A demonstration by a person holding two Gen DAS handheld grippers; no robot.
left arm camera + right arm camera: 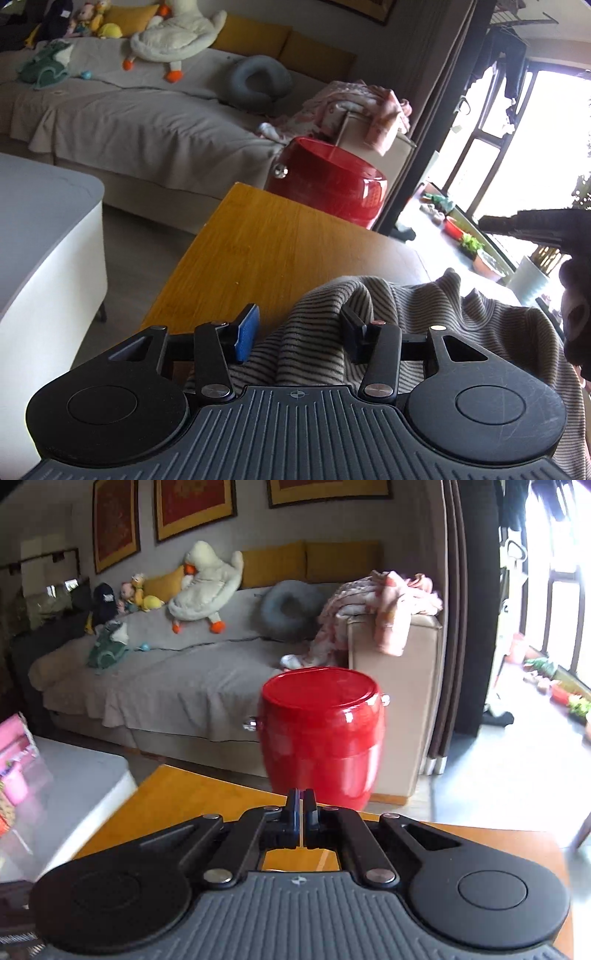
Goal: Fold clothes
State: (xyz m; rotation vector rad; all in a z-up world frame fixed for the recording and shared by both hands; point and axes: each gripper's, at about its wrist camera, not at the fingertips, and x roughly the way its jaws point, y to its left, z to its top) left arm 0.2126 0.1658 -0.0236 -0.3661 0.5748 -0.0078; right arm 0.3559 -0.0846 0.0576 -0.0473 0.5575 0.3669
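A grey-and-black striped garment (424,314) lies bunched at the near right of the wooden table (258,240). My left gripper (299,317) is low over its left edge with the jaws apart. A hump of the cloth sits between them and drapes against the right finger (351,328), while most of the blue pad (246,332) on the left finger is bare. My right gripper (302,797) is shut with nothing between its fingers, above bare wood of the table (177,794). The garment does not show in the right wrist view.
A red drum stool (321,731) stands just past the table's far edge, with a grey sofa (129,122) behind it, pink clothes (362,103) on its arm. A white low table (44,221) is at the left. A dark gloved hand (576,314) is at the right edge.
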